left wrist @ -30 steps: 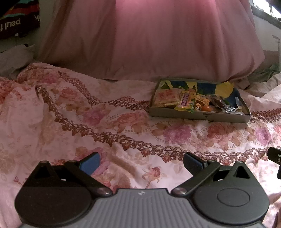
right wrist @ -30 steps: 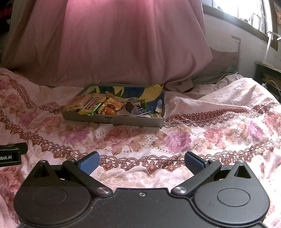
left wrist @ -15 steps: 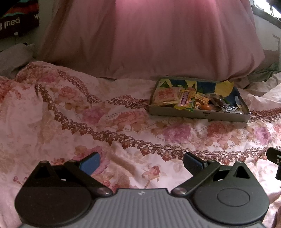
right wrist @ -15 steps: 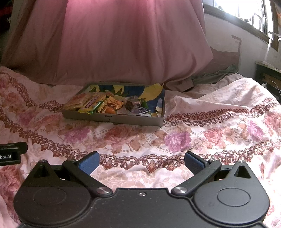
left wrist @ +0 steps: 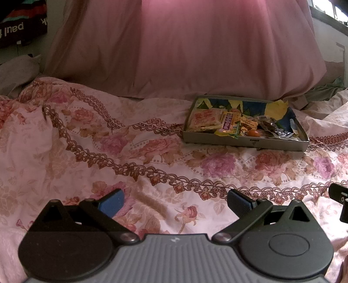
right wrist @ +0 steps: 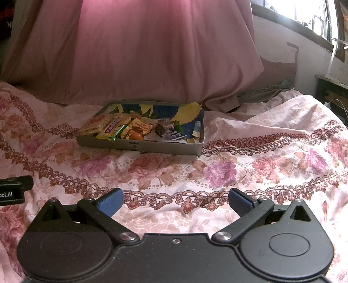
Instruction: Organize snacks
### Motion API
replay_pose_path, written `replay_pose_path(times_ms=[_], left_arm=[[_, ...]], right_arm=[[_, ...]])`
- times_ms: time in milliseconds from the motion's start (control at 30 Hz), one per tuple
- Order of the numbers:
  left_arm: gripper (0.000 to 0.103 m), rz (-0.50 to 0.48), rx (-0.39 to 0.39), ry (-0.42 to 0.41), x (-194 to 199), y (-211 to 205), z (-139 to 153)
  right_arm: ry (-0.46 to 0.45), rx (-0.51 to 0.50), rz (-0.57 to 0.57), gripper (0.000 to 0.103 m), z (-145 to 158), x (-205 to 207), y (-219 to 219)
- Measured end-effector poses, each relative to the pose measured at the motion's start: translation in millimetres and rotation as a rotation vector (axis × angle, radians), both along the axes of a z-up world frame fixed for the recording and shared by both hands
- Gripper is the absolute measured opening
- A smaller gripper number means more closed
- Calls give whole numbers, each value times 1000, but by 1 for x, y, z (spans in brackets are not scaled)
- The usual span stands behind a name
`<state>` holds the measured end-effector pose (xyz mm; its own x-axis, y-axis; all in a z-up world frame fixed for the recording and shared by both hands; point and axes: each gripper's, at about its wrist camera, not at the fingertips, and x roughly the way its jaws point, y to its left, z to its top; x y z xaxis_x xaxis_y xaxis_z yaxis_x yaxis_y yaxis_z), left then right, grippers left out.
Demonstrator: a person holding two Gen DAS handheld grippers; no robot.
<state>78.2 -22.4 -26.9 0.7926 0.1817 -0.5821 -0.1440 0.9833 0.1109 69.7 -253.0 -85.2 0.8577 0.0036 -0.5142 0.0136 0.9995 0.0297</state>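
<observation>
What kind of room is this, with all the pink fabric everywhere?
Most likely a bedroom. The shallow snack box sits on a floral bedspread that rumples like bedding, a big pink quilt or pillow is heaped behind it, and a window lets daylight in at the right.

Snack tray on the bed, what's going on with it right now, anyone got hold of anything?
Nothing is held yet. The left gripper and right gripper are both open and empty, low over the floral bedspread, well short of the tray. The tray sits on the bedspread in front of a pink cover, with snack packets piled toward its left end and a small orange piece near the front wall.
</observation>
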Motion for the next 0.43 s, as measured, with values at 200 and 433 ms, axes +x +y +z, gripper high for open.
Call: replay_pose_path(times_ms=[200, 433], left_arm=[[103, -1, 0, -1, 1, 0, 0], [103, 0, 0, -1, 1, 0, 0]], right_arm=[[2, -1, 0, 102, 0, 1, 0], [6, -6, 3, 102, -1, 0, -1]])
